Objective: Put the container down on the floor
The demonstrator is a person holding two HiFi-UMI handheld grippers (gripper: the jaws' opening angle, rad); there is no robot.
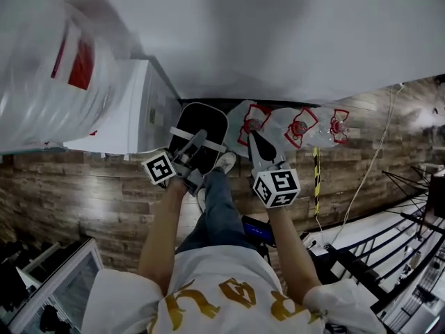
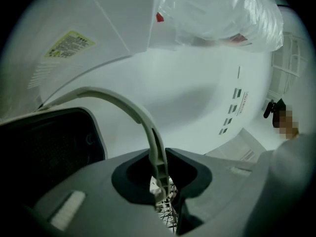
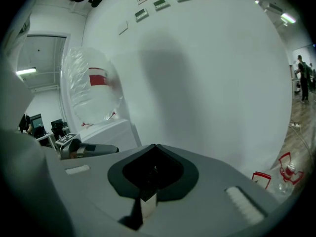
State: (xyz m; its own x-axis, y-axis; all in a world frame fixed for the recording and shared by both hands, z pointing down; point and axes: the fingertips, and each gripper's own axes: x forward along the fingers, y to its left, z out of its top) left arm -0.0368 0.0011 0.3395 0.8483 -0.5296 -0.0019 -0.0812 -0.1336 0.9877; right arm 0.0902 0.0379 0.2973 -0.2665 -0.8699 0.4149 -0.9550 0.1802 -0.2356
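The container (image 1: 203,125) is a black bucket with a white bail handle (image 1: 197,138), hanging above the wooden floor (image 1: 83,186) close to the wall. My left gripper (image 1: 198,143) is shut on that handle. In the left gripper view the handle (image 2: 133,112) arches up from between the jaws of the left gripper (image 2: 160,174), with the dark container (image 2: 44,152) at the left. My right gripper (image 1: 256,141) is just right of the container, apart from it. In the right gripper view its jaws (image 3: 153,152) are shut with nothing between them.
A white cabinet (image 1: 132,110) with a clear plastic bag (image 1: 55,68) on top stands left of the container. Plastic water bottles (image 1: 299,127) lie along the white wall (image 1: 292,33) on the right. My shoe (image 1: 224,162) is under the container; a cable (image 1: 368,172) runs over the floor.
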